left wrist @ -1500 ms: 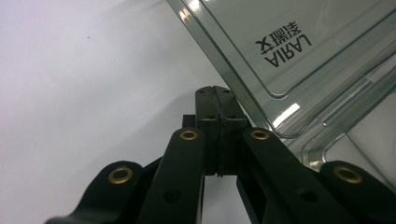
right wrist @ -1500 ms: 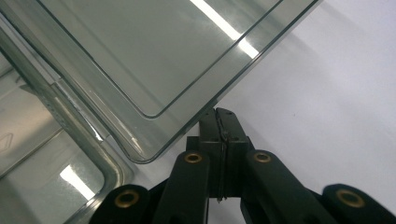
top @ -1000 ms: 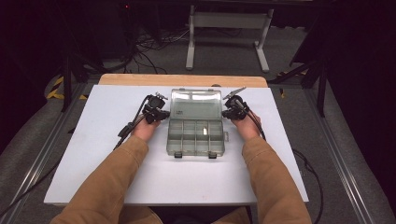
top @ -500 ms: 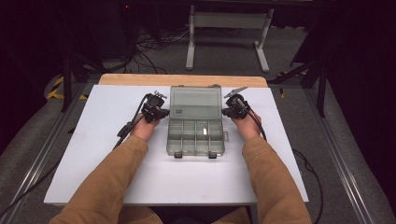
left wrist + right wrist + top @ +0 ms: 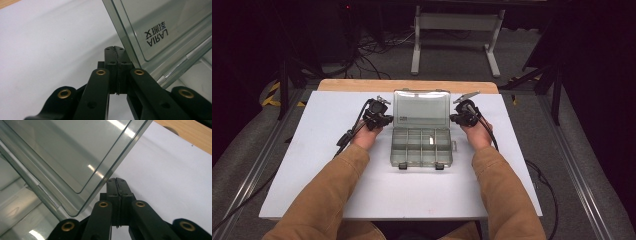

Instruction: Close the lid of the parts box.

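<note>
A clear plastic compartment box (image 5: pixel 421 146) lies open at the middle of the white table (image 5: pixel 312 170), its lid (image 5: pixel 421 108) tilted back toward the far side. My left gripper (image 5: pixel 384 120) sits against the lid's left edge and my right gripper (image 5: pixel 454 118) against its right edge. In the left gripper view the black jaws (image 5: pixel 115 48) are pressed together with nothing between them, beside the lid (image 5: pixel 160 27) printed with "AIRAL". In the right gripper view the jaws (image 5: pixel 116 180) are likewise shut and empty, just under the lid's corner (image 5: pixel 75 157). The box's compartments look empty.
A wooden strip (image 5: pixel 407 85) runs along the table's far edge. Behind it are a white metal stand (image 5: pixel 456 30) and cables on the floor. Metal rails (image 5: pixel 572 170) flank the table. Cables trail from both grippers along the forearms.
The lid has swung further back, from a lower tilt to lying open toward the far side. Both hands have stayed at the lid's sides.
</note>
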Motion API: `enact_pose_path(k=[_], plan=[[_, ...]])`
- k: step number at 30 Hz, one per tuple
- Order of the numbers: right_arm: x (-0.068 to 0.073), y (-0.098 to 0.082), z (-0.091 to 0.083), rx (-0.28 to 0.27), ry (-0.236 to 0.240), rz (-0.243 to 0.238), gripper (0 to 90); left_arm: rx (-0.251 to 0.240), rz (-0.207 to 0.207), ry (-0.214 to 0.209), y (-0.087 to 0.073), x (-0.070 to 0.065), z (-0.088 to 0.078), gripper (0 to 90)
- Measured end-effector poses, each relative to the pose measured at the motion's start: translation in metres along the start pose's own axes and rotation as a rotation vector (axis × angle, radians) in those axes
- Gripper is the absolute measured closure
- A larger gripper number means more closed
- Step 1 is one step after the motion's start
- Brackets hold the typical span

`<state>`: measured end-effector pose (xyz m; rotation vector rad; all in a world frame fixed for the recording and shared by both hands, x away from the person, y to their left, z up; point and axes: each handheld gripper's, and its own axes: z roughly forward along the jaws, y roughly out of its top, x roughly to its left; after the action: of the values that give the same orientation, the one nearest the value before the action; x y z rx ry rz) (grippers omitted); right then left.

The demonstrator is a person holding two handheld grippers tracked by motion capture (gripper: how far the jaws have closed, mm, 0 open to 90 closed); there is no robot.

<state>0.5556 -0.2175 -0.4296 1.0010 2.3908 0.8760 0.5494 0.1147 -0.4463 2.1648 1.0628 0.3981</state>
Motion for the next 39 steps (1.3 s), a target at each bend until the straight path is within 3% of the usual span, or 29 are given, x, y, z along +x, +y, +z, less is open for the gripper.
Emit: enact_pose_path(k=[15,30,39], plan=[[0.000,0.003,-0.013,-0.057,0.017,-0.003,90.0,-0.019,0.020,-0.017,0.004,-0.002,-0.012,89.7],[0.004,0.003,-0.024,-0.074,0.048,-0.005,90.0,-0.023,0.050,-0.045,0.003,-0.004,-0.021,89.8],[0.008,-0.001,-0.030,-0.081,0.063,-0.031,90.0,-0.011,0.073,-0.063,0.003,-0.006,-0.027,89.7]])
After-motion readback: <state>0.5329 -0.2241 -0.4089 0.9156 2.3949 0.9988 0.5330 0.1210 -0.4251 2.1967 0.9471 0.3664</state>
